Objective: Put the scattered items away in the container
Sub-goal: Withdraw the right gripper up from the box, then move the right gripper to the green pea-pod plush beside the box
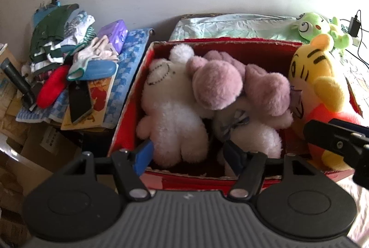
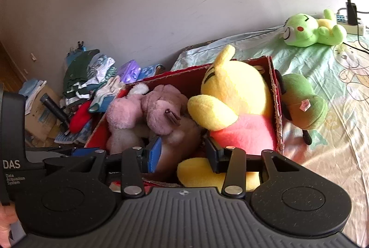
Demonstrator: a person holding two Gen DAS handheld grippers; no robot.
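Observation:
A red cardboard box (image 1: 129, 109) stands on the bed and holds a white plush (image 1: 170, 109), pink plushes (image 1: 216, 84) and a yellow tiger plush (image 1: 311, 77) at its right end. My left gripper (image 1: 188, 155) is open over the box's near edge, and the white plush's lower body lies between its fingers. My right gripper (image 2: 184, 153) reaches into the box (image 2: 275, 109) beside the tiger (image 2: 235, 95). A shaded plush part fills the gap between its pads, and I cannot see whether they press on it. Outside the box lie a green frog plush (image 2: 309, 33) and a green-brown plush (image 2: 302, 102).
Left of the box, a heap of clothes, books and small items (image 1: 69, 63) rests on a blue checked cloth, with cardboard boxes (image 1: 46, 144) below. A charger and power strip (image 2: 351, 14) with cables sit at the bed's far right. The patterned sheet (image 2: 334, 86) spreads rightward.

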